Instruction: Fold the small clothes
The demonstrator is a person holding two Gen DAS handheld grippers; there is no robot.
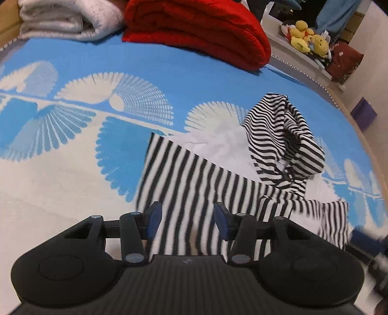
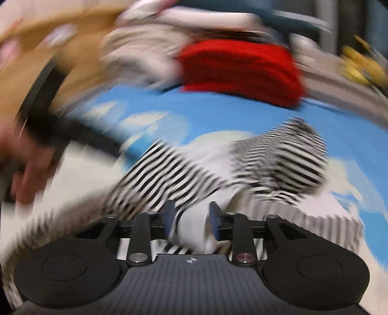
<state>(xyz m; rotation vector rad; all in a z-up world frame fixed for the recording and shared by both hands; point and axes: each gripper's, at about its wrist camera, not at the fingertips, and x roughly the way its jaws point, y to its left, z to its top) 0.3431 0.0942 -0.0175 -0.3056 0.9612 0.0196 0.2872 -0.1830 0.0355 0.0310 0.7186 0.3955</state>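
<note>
A small black-and-white striped garment [image 1: 194, 189] with a white inside lies rumpled on the blue and white patterned bedspread [image 1: 72, 169]. Its far end is bunched up into a hump [image 1: 286, 138]. My left gripper [image 1: 186, 218] is open just above the garment's near striped part, jaws wide apart, holding nothing. In the blurred right wrist view my right gripper [image 2: 191, 218] has its jaws partly apart with the garment [image 2: 165, 174] bunched between them; whether the pads [image 2: 169, 215] pinch the cloth is unclear. The person's left hand [image 2: 26, 169] shows at the left.
A folded red blanket [image 1: 198, 31] and a folded white blanket [image 1: 65, 19] lie at the far edge of the bed. Yellow plush toys [image 1: 308, 38] sit on a shelf beyond. The bed's right edge [image 1: 359, 126] curves near the garment.
</note>
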